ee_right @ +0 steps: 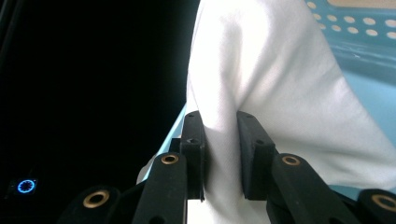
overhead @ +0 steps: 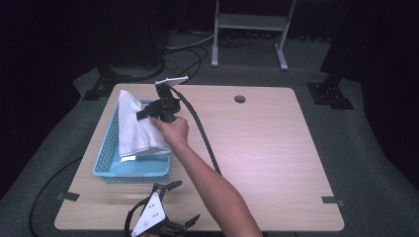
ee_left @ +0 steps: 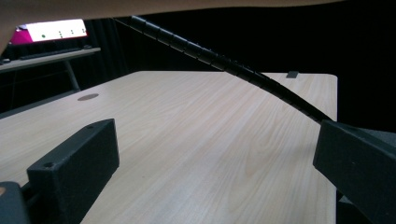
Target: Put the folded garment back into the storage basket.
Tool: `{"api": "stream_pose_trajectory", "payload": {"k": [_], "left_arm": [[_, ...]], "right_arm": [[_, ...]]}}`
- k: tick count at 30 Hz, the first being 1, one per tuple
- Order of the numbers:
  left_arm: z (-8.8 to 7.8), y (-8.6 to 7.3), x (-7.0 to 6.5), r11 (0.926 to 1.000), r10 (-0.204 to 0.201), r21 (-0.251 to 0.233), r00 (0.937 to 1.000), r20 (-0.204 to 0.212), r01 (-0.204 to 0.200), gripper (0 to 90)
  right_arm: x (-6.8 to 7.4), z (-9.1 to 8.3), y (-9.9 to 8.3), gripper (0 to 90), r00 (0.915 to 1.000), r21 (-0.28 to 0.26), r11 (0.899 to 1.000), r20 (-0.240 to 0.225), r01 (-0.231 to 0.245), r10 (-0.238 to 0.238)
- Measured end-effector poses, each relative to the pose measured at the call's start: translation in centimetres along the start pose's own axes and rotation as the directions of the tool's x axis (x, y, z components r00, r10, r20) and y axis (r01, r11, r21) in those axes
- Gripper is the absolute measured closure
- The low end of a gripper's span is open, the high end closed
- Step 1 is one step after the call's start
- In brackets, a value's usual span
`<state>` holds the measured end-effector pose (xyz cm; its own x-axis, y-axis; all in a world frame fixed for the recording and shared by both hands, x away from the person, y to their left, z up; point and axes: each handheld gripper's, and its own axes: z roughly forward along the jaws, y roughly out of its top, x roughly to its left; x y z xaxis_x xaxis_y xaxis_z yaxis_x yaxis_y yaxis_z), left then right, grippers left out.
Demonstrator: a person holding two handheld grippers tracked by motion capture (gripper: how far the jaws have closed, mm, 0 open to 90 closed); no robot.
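Observation:
A white cloth hangs folded over the blue perforated basket at the table's left side, most of it inside. My right gripper is shut on the cloth, held over the basket's far right part. In the right gripper view both black pads pinch a fold of the white cloth, with the basket behind it. My left gripper rests at the table's front edge with its jaws wide apart; in the left gripper view nothing lies between its fingers, only bare wood.
The right gripper's black ribbed cable trails across the wooden table toward the person's forearm. A round grommet hole sits near the far edge. A metal stand is on the floor beyond.

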<state>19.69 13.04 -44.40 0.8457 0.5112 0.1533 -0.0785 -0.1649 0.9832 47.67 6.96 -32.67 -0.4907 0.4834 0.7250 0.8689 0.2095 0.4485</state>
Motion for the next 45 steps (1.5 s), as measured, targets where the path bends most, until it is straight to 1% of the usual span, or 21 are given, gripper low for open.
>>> {"api": "stream_pose_trajectory", "payload": {"k": [6, 12, 16, 22, 28, 31, 33, 34, 35, 41, 45], "left_arm": [[0.0, 0.0, 0.0, 1.0000, 0.002, 0.002, 1.0000, 0.000, -0.002, 0.0], [0.0, 0.0, 0.0, 1.0000, 0.003, 0.000, 1.0000, 0.001, -0.003, 0.1], [0.0, 0.0, 0.0, 1.0000, 0.006, 0.000, 1.0000, -0.002, -0.006, 0.0], [0.0, 0.0, -0.1, 1.0000, 0.008, -0.004, 1.0000, -0.002, -0.008, 0.0], [0.0, 0.0, -0.1, 0.9999, 0.009, -0.005, 1.0000, -0.001, -0.009, 0.0], [0.0, 0.0, -0.1, 1.0000, 0.009, -0.004, 1.0000, -0.001, -0.009, 0.0], [0.0, 0.0, -0.1, 0.9999, 0.009, -0.005, 1.0000, 0.000, -0.009, 0.0], [0.0, 0.0, -0.1, 0.9999, 0.009, -0.004, 1.0000, 0.001, -0.009, 0.0], [0.0, 0.0, -0.1, 0.9999, 0.010, -0.004, 0.9999, 0.000, -0.010, 0.0], [0.0, 0.0, -0.1, 0.9999, 0.011, -0.007, 0.9999, 0.000, -0.011, 0.0], [0.0, 0.0, -0.1, 0.9999, 0.013, -0.006, 0.9999, 0.002, -0.013, 0.0]], "right_arm": [[-0.4, 0.8, -0.2, 74.7, 0.9998, 0.013, 1.000, 0.015, -0.011, 0.010], [-0.7, 1.5, -0.4, 74.6, 0.9997, 0.018, 1.000, 0.015, -0.021, 0.021], [-0.8, 1.8, -0.5, 74.5, 0.9995, 0.025, 1.000, 0.028, -0.018, 0.018], [-1.2, 2.4, -0.7, 74.4, 0.9982, 0.033, 0.999, 0.046, -0.041, 0.039], [-1.3, 2.9, -0.8, 74.4, 0.9976, 0.029, 0.998, 0.043, -0.056, 0.055], [-1.4, 3.1, -0.9, 74.3, 0.9972, 0.031, 0.997, 0.033, -0.068, 0.067], [-1.5, 3.2, -0.9, 74.3, 0.9962, 0.028, 0.996, 0.010, -0.086, 0.086], [-1.6, 3.3, -1.0, 74.3, 0.9949, 0.017, 0.995, -0.008, -0.101, 0.101], [-1.6, 3.3, -1.0, 74.3, 0.9947, 0.013, 0.995, -0.010, -0.102, 0.102], [-1.5, 3.5, -1.1, 74.3, 0.9942, 0.008, 0.994, 0.004, -0.108, 0.108], [-1.6, 3.5, -1.0, 74.2, 0.9941, 0.002, 0.994, -0.001, -0.109, 0.109]]}}
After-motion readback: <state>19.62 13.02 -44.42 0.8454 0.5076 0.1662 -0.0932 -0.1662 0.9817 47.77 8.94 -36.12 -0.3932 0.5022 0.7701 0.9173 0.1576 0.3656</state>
